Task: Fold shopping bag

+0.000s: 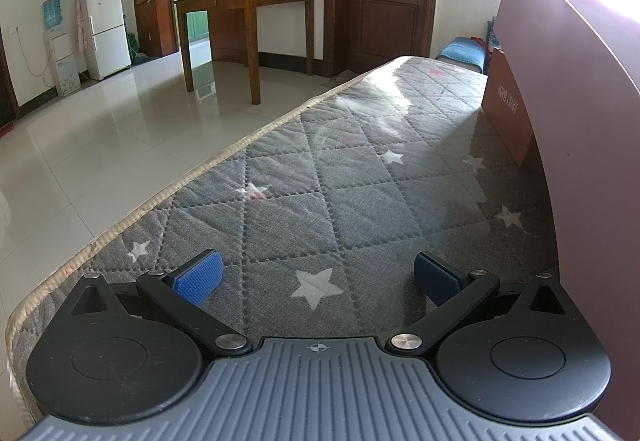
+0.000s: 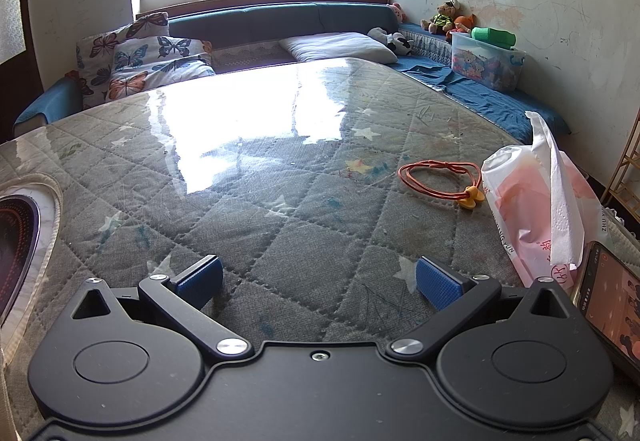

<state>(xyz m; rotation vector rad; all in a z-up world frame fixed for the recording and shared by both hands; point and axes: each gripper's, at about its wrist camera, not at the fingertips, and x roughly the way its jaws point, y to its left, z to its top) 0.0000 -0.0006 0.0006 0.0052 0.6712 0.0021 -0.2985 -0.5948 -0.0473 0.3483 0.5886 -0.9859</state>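
The left gripper (image 1: pixel 316 281) and the right gripper (image 2: pixel 316 281) both have their jaws spread wide, with nothing between the blue pads. Each hangs low over the mattress (image 1: pixel 280 181), which is grey, quilted and covered with a glossy clear film.

The shopping bag (image 1: pixel 592 161) shows in the left wrist view, along the right edge of the mattress. Its large brown wall rises steeply and is not flattened. A lettered orange-brown panel (image 1: pixel 510 109) sits just beside it, towards the far right corner. In the right wrist view a pale shape with a dark oval (image 2: pixel 24 225) is cut off at the left edge. I cannot tell if it belongs to the same bag.

Several things could go wrong from here:

- **Sliding:** the film looks slippery, so a push on the tall wall may move the whole bag instead of folding it.
- **Bad crease:** the material seems stiff. A pinch away from an existing fold line could make a crooked crease or a tear.
- **Poor view:** the bag fills only the margin of the left view, so a grasp there would be badly guided.
- **Clutter on the right:** a phone (image 2: pixel 612 305) and a tissue pack (image 2: pixel 532 201) lie just beside the right gripper, near the mattress edge, and a sweep could knock them off.
- **Snagging:** an orange cord (image 2: pixel 440 177) lies near the tissue pack and could catch a finger.
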